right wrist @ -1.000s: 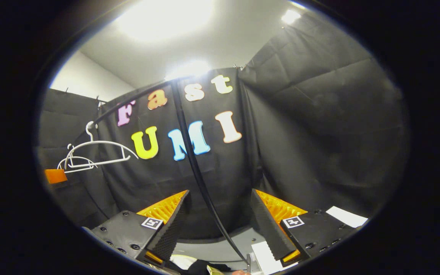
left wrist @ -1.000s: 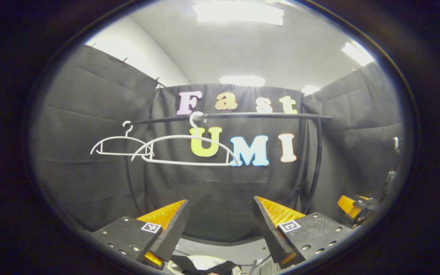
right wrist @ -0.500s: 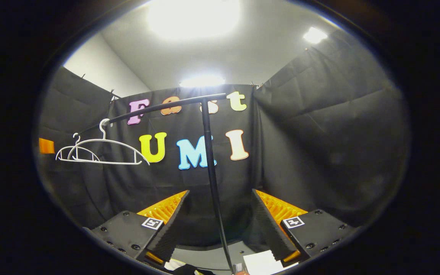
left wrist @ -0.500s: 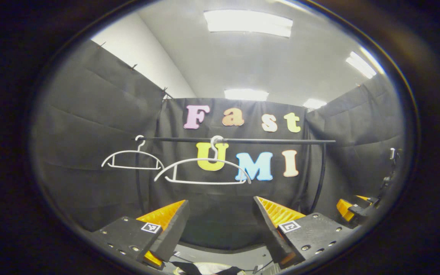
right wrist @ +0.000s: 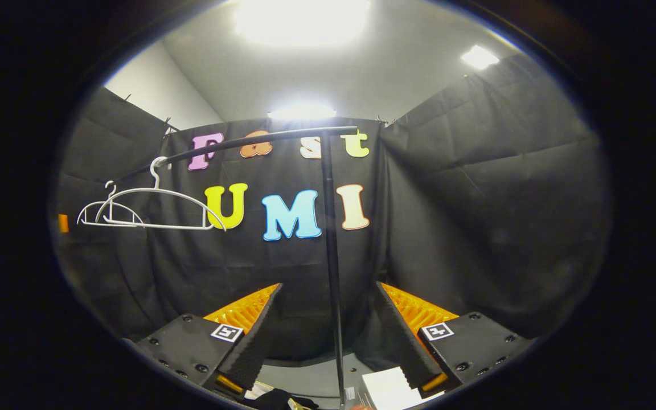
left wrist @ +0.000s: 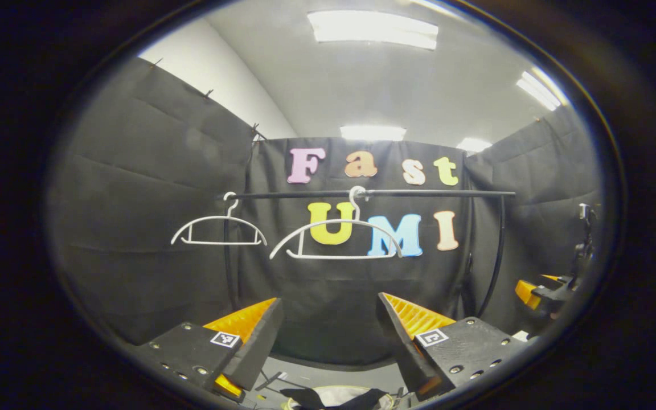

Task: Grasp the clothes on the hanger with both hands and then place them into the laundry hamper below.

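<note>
Reading the left gripper view from left to right, we find a small white hanger at about ten o'clock, hooked on the black rail and bare of clothing. Just to its right hangs a larger white hanger, also bare, its hook over the rail near the view's centre. The rail runs level toward two o'clock, where it bends down into a black upright. Below, at six o'clock, we see the left gripper with its two fingers spread wide and nothing between them. Under those fingers, at the very bottom edge, a dark garment lies bunched over a pale rim that may be the laundry hamper; we cannot tell more of it. At four o'clock, well apart, the right gripper shows at the edge; we cannot tell its state there.

In the right gripper view, the two hangers overlap at nine o'clock. A black stand pole drops through the centre, passing between the released fingers of the right gripper, which grasp nothing. At six o'clock, dark cloth shows beside a white sheet.
</note>
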Tool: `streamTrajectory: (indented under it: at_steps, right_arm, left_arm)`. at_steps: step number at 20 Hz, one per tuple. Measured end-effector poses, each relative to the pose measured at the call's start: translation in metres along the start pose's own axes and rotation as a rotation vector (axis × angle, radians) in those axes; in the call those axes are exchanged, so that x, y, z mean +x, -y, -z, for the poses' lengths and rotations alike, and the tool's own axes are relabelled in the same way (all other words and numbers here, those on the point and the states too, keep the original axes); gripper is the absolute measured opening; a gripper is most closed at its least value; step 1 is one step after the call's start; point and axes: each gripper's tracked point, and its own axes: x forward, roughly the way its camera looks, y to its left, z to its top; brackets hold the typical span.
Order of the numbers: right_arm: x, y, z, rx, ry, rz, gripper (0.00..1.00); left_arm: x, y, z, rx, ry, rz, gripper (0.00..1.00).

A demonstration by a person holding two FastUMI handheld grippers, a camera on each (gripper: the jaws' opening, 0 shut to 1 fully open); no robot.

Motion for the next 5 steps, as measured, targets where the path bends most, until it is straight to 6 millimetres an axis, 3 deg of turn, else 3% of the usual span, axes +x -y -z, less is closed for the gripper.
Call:
streamTrajectory:
  at_steps: [5]
  right_arm:
    - [-0.004,-0.019,-0.007,0.006,0.012,-0.003,0.98]
  left_arm:
    - [-0.001,-0.024,0.0,0.008,0.009,0.012,0.95]
